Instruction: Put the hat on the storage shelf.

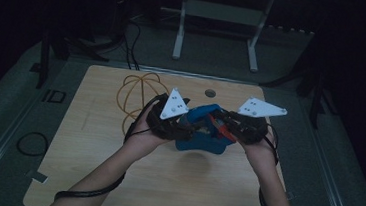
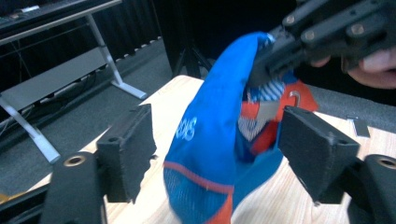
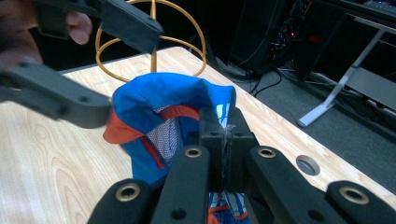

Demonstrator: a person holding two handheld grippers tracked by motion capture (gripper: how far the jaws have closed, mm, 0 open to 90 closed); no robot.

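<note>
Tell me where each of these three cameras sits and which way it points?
High view: above the person's side, looking forward and down at the wooden table; both forearms, left gripper and right gripper meet at the blue garment.
Left gripper view: rides the left gripper, looking along its parted jaws around the garment.
Right gripper view: rides the right gripper, clamped on the garment's edge.
All share the garment.

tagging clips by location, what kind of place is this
Probably a lab or recording studio, not a home: a lone wooden table on grey carpet, dark curtains behind, cables across the floor, and a metal desk frame at the back.
</note>
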